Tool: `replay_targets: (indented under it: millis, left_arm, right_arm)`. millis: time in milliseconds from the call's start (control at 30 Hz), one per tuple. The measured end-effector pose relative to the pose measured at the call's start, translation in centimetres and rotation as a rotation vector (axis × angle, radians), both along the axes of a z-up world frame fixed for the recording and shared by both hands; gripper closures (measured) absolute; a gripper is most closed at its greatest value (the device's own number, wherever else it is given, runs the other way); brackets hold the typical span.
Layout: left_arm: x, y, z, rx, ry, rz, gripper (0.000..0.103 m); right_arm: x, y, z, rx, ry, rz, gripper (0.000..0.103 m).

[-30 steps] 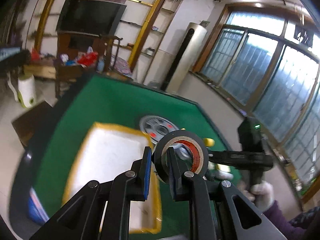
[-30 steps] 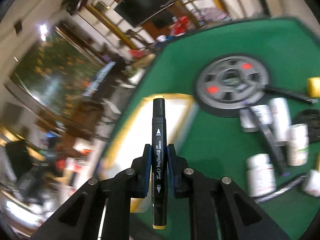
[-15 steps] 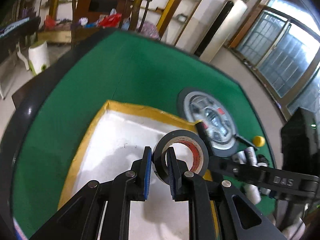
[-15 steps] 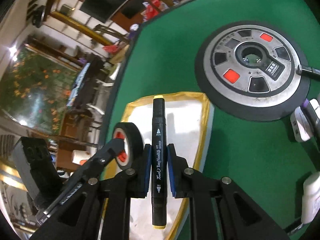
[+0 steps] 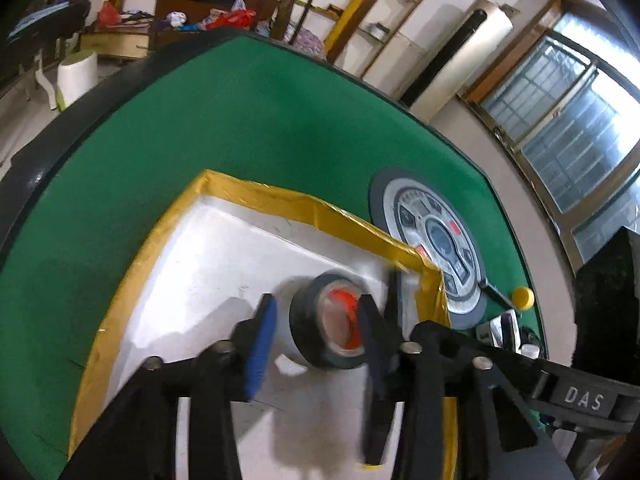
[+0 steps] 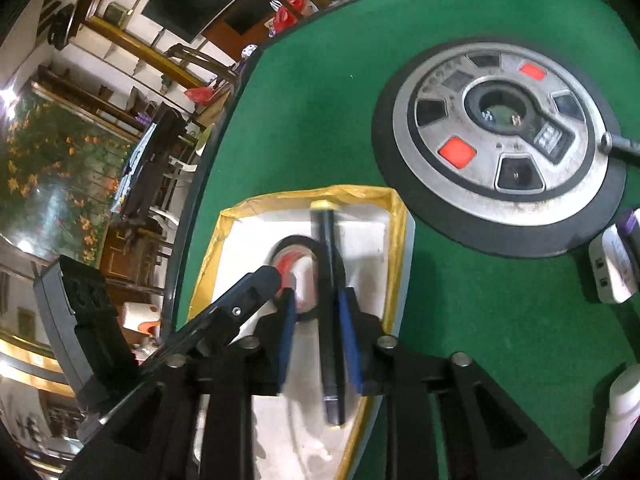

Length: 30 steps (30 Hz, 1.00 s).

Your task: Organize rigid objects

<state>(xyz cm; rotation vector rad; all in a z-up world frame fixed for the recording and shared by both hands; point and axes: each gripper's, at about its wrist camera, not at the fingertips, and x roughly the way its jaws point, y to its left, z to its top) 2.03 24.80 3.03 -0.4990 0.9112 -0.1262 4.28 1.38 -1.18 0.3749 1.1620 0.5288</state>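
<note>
Green felt tabletop (image 5: 240,128) spread beneath both tongs, round grey dial plate with red windows (image 6: 500,140) ahead and to the right of them. Shallow white tray with yellow taped rim (image 5: 280,204) directly below. Left tongs (image 5: 316,332) just been opening, released, black roll of tape with red core (image 5: 326,324) loose between the pads inside the tray. Right tongs (image 6: 316,324) just been opening too, black marker pen with yellow cap (image 6: 330,300) between the parted pads over the tray, blurred.

Black tape roll (image 5: 320,322) with red core, yellow-edged white tray (image 5: 280,200), green table (image 5: 200,128)
</note>
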Motion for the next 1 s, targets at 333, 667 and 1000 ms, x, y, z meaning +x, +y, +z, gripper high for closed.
replay_targets:
  millis: [333,667,1000]
  left_arm:
    - [-2.2,2.4,-0.8,-0.046,0.010,0.079,0.050]
    - [-4.1,3.1,-0.5,0.009,0.001,0.123,0.050]
    - [-7.7,-0.4,7.0,0.023,-0.110,0.057,0.036]
  right_arm:
    - [-4.1,-3.0,5.5,-0.094,-0.277,-0.018,0.047]
    - [-8.9,-13.7,5.5,-0.126,-0.322,-0.192,0.038]
    - [-12.3,-23.2,3.4,-0.100,-0.300,-0.356,0.038]
